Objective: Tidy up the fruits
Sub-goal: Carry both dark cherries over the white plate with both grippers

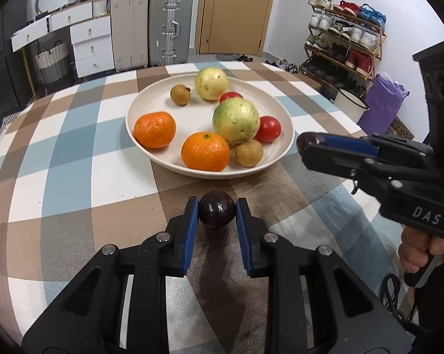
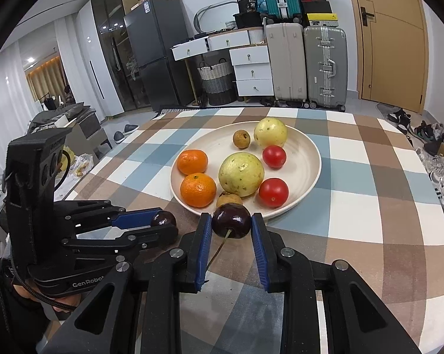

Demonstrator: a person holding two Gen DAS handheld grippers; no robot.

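A cream plate on the checked tablecloth holds two oranges, two green guavas, two red tomatoes and two small brown fruits. My left gripper is shut on a dark cherry just in front of the plate; it also shows in the right wrist view. My right gripper is shut on a dark cherry with a stem at the plate's near rim; in the left wrist view it hovers by the plate's right edge.
The checked tablecloth covers the table. Suitcases, white drawers and a door stand behind. A shoe rack is at the right. A fridge stands at the far left.
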